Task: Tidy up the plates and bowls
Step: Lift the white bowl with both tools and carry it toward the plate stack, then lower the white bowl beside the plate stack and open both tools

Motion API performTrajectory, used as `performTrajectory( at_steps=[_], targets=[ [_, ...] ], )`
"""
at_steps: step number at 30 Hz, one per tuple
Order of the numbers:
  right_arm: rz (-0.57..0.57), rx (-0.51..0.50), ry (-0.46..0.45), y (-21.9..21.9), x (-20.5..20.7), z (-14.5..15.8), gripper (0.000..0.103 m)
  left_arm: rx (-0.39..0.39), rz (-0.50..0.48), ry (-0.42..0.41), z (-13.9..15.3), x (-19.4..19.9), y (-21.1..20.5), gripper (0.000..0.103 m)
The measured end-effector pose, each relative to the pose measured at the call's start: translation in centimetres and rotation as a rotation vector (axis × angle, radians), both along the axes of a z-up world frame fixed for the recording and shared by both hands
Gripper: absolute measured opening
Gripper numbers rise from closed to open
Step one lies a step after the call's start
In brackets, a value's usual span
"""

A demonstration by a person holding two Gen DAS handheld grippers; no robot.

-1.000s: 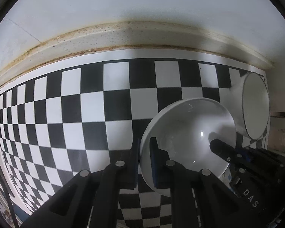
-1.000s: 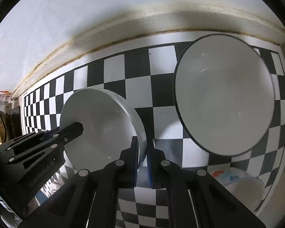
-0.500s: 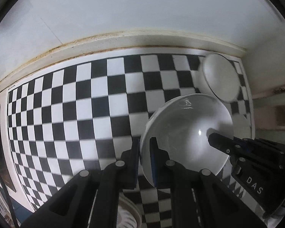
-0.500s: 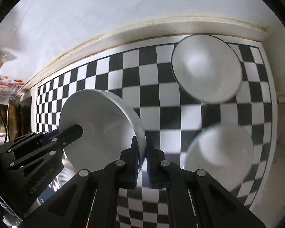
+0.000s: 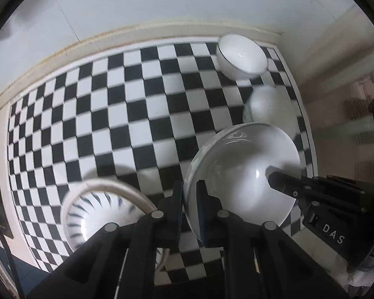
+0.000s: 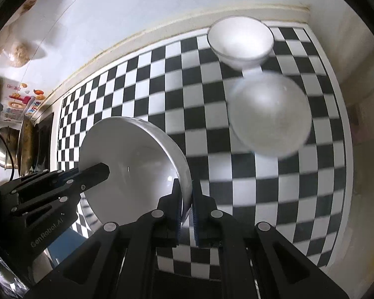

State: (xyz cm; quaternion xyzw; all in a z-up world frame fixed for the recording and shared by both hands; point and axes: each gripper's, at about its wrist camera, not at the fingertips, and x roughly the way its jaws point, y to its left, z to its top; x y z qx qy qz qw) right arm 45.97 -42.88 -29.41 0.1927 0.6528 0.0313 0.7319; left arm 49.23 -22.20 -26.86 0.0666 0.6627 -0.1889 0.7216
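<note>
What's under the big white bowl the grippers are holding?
Under the big white bowl lies the checkered mat. A striped bowl sits beside it. The mat directly beneath is covered.

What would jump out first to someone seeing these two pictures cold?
The black-and-white checkered surface fills both views. In front of it, a plain white bowl hangs in the air, pinched at opposite rims by the left tool and the right tool. A blue-striped bowl sits near the lower left of the left view, and two more white bowls stand at the far right, one by the back corner and one nearer.
</note>
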Motion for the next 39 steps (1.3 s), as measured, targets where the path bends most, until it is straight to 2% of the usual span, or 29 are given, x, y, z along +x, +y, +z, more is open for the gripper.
performTrajectory(
  at_steps=[3,7,16,21,30,39],
  targets=[
    [-0.012,0.015,0.019,-0.1,-2.2,-1.0,0.008,-0.006,-0.011,0.030,-1.0,-1.5,-0.1,0.009],
    [-0.026,0.028,0.062,-0.2,-4.0,-3.9,0.008,0.008,-0.017,0.076,-3.4,-2.9,-0.5,0.009],
    [-0.035,0.015,0.138,-1.3,-4.4,-9.6,0.008,0.063,-0.031,0.144,-9.0,-3.3,-2.5,0.009],
    [-0.022,0.004,0.170,-1.9,-4.3,-11.4,0.008,0.078,-0.023,0.181,-11.0,-3.4,-3.4,0.009],
    [-0.009,0.001,0.203,-1.0,-3.7,-12.7,0.008,0.091,-0.008,0.195,-12.2,-3.4,-4.4,0.009],
    [0.010,-0.045,0.236,0.5,-3.0,-12.9,0.008,0.153,0.011,0.205,-12.3,-4.2,-5.3,0.010]
  ],
)
